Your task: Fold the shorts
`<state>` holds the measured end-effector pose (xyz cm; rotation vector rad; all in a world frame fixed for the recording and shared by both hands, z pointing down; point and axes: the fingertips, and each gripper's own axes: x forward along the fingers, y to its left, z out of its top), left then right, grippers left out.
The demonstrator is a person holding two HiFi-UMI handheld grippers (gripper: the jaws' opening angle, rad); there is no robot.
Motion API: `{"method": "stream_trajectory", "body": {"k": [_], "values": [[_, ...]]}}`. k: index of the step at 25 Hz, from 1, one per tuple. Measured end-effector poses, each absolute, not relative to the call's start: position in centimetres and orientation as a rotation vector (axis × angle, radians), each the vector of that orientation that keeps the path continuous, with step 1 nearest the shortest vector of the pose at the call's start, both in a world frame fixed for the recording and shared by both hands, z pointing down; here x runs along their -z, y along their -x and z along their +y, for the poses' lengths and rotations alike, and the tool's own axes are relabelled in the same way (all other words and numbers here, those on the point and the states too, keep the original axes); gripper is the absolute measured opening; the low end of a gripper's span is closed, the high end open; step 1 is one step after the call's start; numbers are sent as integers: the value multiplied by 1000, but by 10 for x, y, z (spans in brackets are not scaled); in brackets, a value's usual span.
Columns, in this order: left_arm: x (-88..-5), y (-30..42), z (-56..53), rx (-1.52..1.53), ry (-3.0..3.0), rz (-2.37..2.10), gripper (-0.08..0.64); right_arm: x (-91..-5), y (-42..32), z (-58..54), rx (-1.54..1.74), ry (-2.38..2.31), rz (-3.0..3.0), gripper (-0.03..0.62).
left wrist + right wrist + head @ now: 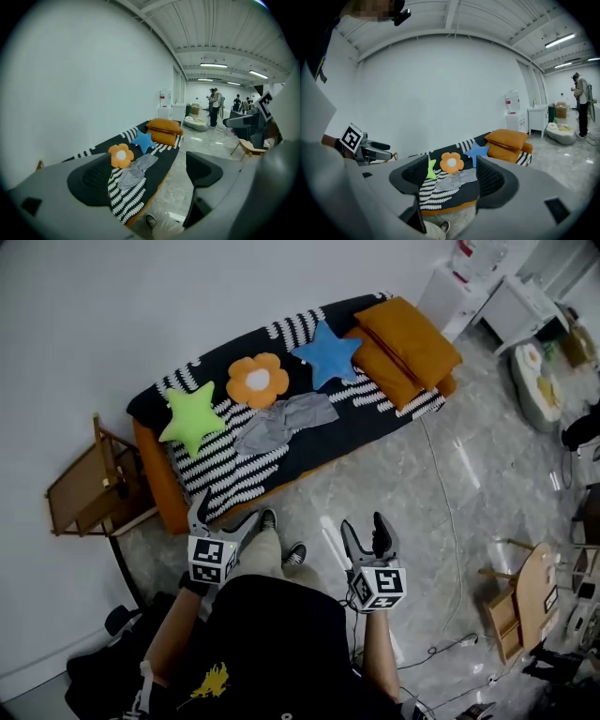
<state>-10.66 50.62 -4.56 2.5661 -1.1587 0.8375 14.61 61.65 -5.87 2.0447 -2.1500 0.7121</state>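
Observation:
The grey shorts (pixel 286 421) lie crumpled in the middle of a sofa (pixel 375 418) covered in a black-and-white striped throw; they also show in the left gripper view (pixel 136 171) and the right gripper view (pixel 457 179). Both grippers are held low in front of the person's body, over the floor and well short of the sofa. My left gripper (pixel 225 517) has its jaws wide apart with nothing between them (pixel 147 178). My right gripper (pixel 366 538) has its jaws partly apart and holds nothing.
On the sofa lie a green star pillow (pixel 190 418), an orange flower pillow (pixel 258 379), a blue star pillow (pixel 325 352) and two orange cushions (pixel 408 348). A wooden side table (pixel 89 488) stands at its left end. A cable (pixel 450 521) and wooden furniture (pixel 525 596) lie on the floor to the right.

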Motion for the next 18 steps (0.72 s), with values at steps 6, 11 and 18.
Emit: {"method": "stream_trajectory", "body": {"k": [6, 11, 18], "values": [[26, 106, 469, -829, -2538, -1133, 505, 36, -138, 575, -760, -1980, -2148, 327], [7, 94, 418, -764, -2535, -1093, 505, 31, -153, 523, -751, -1978, -2090, 318], [-15, 117, 287, -672, -2521, -1082, 505, 11, -143, 399, -808, -1975, -1997, 304]]}}
